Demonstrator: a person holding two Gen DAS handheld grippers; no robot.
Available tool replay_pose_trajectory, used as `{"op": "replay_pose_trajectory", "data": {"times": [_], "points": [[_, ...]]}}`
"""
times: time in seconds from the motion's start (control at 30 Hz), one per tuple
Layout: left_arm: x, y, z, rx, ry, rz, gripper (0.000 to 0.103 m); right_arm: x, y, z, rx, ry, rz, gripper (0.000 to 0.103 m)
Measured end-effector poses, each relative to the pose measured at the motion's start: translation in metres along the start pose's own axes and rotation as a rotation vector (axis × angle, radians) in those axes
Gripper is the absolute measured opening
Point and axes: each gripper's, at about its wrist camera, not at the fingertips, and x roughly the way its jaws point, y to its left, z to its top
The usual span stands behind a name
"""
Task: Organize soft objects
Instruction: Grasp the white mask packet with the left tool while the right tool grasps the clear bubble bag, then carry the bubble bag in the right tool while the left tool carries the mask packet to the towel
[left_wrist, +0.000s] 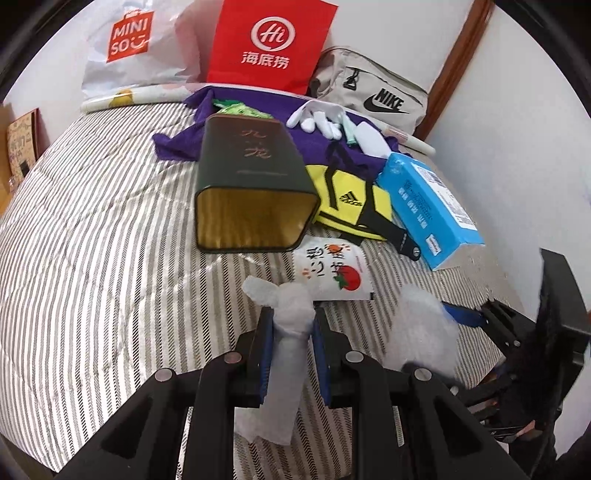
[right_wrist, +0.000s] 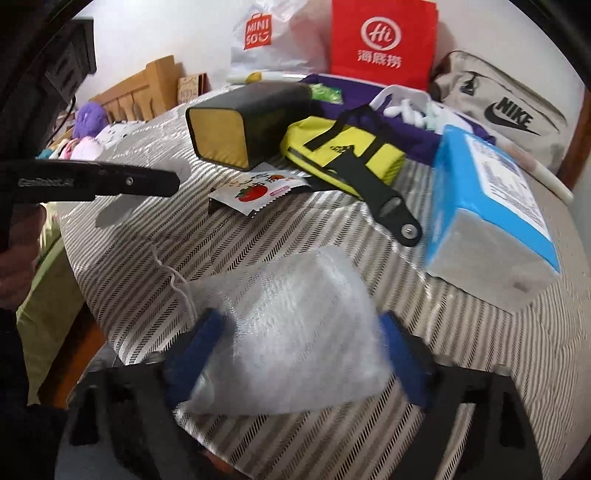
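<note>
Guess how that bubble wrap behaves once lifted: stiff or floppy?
Likely floppy: the bubble wrap bunches where the left gripper pinches it and droops below. Probably light, being mostly air. May slip: it looks glossy, and the right gripper sits loosely around it.

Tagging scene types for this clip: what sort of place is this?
Most likely a bedroom in a home: the things lie on a striped bedspread, a wooden headboard stands at one end with plush toys beside it, and shopping bags lean against the wall.
</note>
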Motion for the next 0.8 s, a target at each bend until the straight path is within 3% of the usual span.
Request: {"op": "replay_pose_trajectory", "data": {"times": [0.03,0.07,0.1,0.13,0.2,0.57,0.8], "points": [[0.001,0.002,-0.001,-0.01,0.004,0.002,0.02,-0.002,0.0,-0.001,-0.002,-0.006,-0.001,0.053],[0.002,0.003,-0.001,-0.017,0.005,0.005,0.02,-0.005,0.0,-0.002,-0.006,-0.015,0.002,0.044],[0.002,0.004,-0.002,-0.021,0.007,0.007,0.02,-0.008,0.001,-0.005,-0.009,-0.024,0.004,0.026],[0.003,0.005,-0.002,-0.027,0.009,0.01,0.02,-0.01,0.003,-0.007,-0.016,-0.029,-0.003,0.017],[0.003,0.005,-0.002,-0.034,0.008,0.011,0.02,-0.012,0.004,-0.008,-0.021,-0.034,-0.002,0.009],[0.01,0.002,0.0,-0.05,0.021,0.016,0.02,-0.037,-0.056,-0.024,0.17,-0.017,-0.099,0.008],[0.0,0.007,0.007,-0.074,0.016,0.027,0.02,-0.053,-0.08,-0.026,0.261,-0.03,-0.106,0.008]]}}
